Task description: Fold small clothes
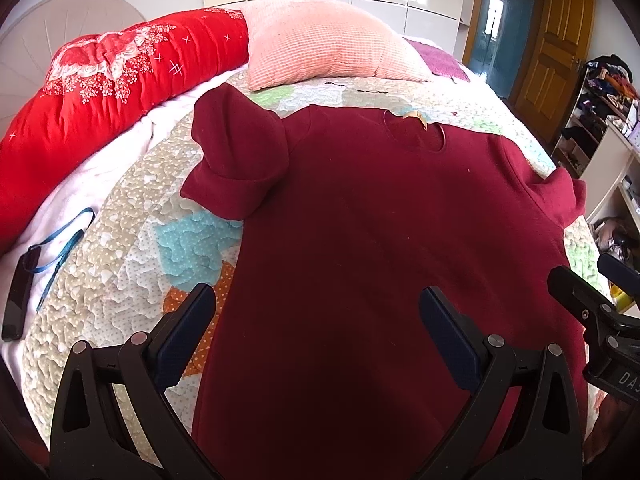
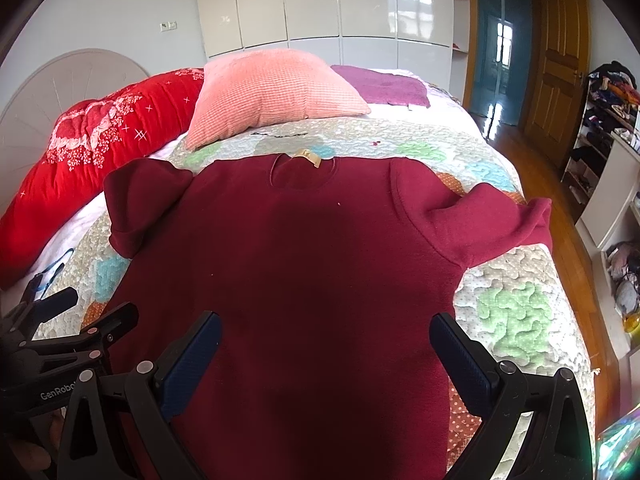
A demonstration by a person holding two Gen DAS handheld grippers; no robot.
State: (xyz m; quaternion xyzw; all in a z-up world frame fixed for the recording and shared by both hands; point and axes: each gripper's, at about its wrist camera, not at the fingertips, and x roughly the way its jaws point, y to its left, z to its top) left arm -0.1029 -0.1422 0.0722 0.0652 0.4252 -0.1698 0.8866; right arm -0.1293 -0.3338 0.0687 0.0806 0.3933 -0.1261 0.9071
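A dark red sweater [image 1: 360,220] lies flat on the quilted bed, neck with a tan label [image 1: 414,117] pointing away. Its left sleeve [image 1: 236,152] is bunched and folded at the shoulder; its right sleeve [image 2: 492,224] stretches out to the right. The sweater also fills the right wrist view [image 2: 312,264]. My left gripper [image 1: 318,312] is open and empty above the sweater's lower left part. My right gripper [image 2: 326,336] is open and empty above the lower right part. Each gripper shows at the edge of the other's view.
A pink pillow [image 1: 332,48] and a red quilt [image 1: 104,92] lie at the far side of the bed. A purple cloth [image 2: 384,86] lies behind the pillow. A black device with a blue strap [image 1: 24,280] lies at the left. Shelves [image 2: 608,152] stand right.
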